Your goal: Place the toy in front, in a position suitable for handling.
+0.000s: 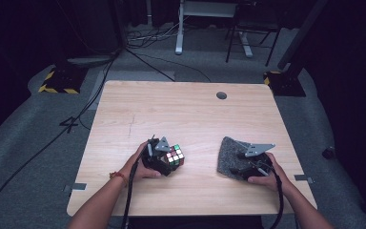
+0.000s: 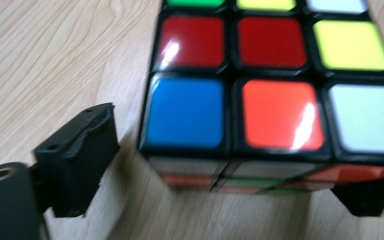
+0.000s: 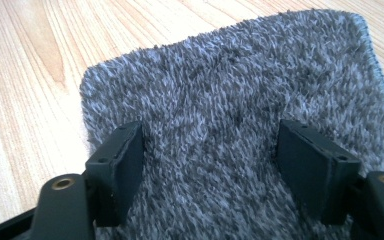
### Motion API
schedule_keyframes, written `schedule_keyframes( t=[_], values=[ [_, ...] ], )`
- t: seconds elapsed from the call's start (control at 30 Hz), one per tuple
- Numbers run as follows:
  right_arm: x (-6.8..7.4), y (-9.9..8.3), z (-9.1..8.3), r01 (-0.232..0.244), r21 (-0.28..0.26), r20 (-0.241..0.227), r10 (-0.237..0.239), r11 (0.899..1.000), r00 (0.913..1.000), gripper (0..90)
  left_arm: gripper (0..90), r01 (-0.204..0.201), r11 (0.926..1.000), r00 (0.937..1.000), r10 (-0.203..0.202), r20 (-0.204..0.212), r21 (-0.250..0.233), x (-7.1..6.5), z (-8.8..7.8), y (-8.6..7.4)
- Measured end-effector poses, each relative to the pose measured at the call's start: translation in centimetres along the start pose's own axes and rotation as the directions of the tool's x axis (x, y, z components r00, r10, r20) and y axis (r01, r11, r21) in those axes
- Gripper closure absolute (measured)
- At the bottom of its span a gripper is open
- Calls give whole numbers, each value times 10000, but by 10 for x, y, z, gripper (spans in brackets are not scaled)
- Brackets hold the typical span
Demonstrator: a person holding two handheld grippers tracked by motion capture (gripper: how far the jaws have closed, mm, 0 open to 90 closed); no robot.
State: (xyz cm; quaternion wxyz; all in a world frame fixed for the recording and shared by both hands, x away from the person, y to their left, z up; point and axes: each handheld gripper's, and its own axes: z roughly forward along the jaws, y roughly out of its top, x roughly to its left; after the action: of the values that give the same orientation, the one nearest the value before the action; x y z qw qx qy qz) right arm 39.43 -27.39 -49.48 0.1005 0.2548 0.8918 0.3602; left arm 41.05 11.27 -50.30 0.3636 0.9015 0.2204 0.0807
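Your puzzle cube sits on the table a little left of centre and toward your edge, resting flat, its 3 rows of coloured stickers facing up. Your left gripper has come at it from the left so the cube lies between its 2 jaws, which suits a grip on opposite side faces. In the left gripper view the left jaw stands just beside the cube's lower corner with a thin gap showing, while the right jaw sits low at the far edge of the picture, too blurred to say whether it touches. So the jaws are partly closed around the cube, but the pads probably don't press on it yet. Well apart to the right lies a grey shaggy mat, flat on the wood, likely the soft landing spot for the cube. Your right gripper rests over its near part with the jaws spread wide and nothing between them but pile, perhaps to pin the mat down.
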Motion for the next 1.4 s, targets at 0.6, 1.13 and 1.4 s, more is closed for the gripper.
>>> schedule_keyframes(
  t=[0.6,1.13,1.4],
  values=[
    [2,-7,-9,16,-320,329,-5,9995,9995,737,335,-155,9998,9994,159,304,-133,-6,-1,3],
    [0,0,-36,-35,-1652,252,78,9862,9997,798,337,-1099,9937,9905,1115,808,-242,-30,-15,24],
    [11,26,-45,637,-2153,123,-625,9745,9980,798,338,-1720,9851,9808,1710,932,24,-41,-2,47]
  ],
)
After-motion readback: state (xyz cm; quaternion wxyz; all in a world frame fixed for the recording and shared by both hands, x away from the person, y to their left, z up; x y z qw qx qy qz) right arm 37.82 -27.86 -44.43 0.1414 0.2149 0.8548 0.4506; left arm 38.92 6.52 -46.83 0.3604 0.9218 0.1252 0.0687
